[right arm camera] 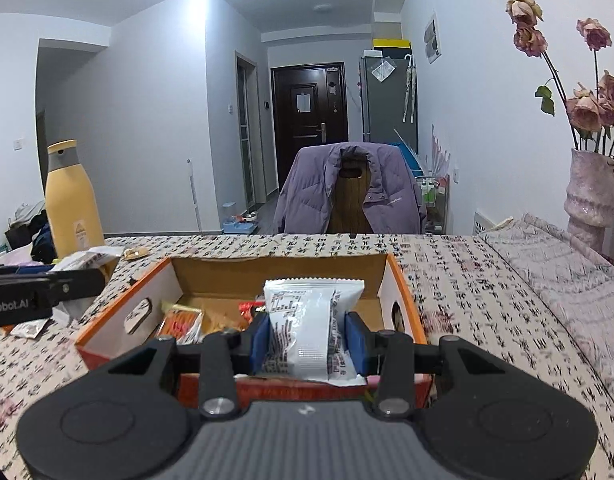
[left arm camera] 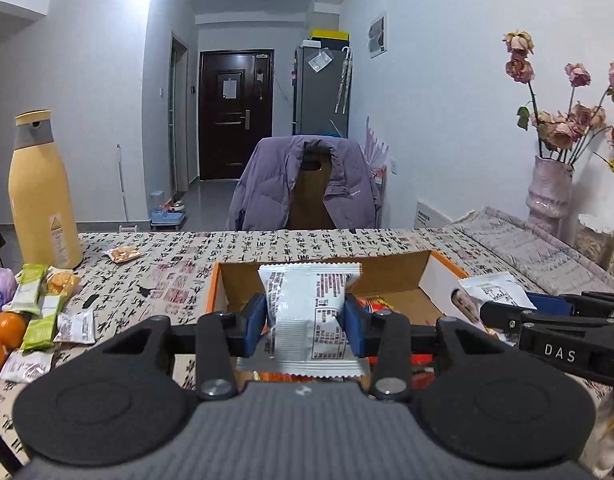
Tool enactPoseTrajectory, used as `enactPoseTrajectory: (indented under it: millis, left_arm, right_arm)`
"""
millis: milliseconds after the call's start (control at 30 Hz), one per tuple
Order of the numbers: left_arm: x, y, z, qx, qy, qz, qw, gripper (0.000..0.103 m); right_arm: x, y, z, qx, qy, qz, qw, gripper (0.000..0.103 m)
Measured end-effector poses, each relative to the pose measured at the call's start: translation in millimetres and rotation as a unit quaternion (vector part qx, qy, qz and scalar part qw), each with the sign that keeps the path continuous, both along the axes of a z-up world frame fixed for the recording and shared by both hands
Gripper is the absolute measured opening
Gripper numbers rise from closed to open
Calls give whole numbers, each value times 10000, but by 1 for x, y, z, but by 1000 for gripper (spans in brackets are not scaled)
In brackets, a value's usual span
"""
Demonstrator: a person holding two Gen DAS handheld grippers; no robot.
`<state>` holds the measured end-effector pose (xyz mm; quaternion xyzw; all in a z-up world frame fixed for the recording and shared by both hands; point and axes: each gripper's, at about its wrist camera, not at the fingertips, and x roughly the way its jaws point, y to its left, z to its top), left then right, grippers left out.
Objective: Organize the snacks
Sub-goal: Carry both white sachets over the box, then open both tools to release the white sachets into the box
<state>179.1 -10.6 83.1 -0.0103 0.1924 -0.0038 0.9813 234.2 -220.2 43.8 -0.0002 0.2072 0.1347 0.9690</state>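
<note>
My left gripper point(left arm camera: 306, 326) is shut on a white snack packet point(left arm camera: 307, 300) and holds it upright above the near edge of an orange cardboard box point(left arm camera: 391, 276). My right gripper point(right arm camera: 310, 342) is shut on a second white snack packet point(right arm camera: 307, 320), held above the same box point(right arm camera: 279, 270). The box holds several red and orange snack packs point(right arm camera: 183, 322). The right gripper with its packet shows at the right of the left wrist view point(left arm camera: 503, 304). Loose snacks point(left arm camera: 43, 308) lie on the table at the left.
A yellow bottle point(left arm camera: 39, 196) stands at the table's far left, with oranges point(left arm camera: 7, 328) near it. A vase of dried roses point(left arm camera: 551, 196) stands at the right. A chair with a purple jacket point(left arm camera: 307, 184) is behind the patterned table point(left arm camera: 267, 244).
</note>
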Motion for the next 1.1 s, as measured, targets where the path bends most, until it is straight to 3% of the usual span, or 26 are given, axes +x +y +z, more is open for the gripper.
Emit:
enactPoseTrajectory:
  millis: [367,933,967,1033,1100]
  left_arm:
    - [48,7,-7,-300,70,209,9993,42]
    - [69,20,-48,-323,477,113,9983,42]
    - [70,20,-49,-328,492,108,9982,42]
    - [69,20,-49,-330,489,146,9981,48]
    - [67,20,-48,-353,432,166,9983,68]
  right_arm:
    - [52,9,-8,57,96,-119,9999,40]
    - [68,6,-46,76,473,-78,9988,41]
    - [68,6,-46,81,475,-74,9988,43]
    - [66,5,-45,102,434,-67,9990,62]
    - [64,5,-44,109,387,-78,9992,81]
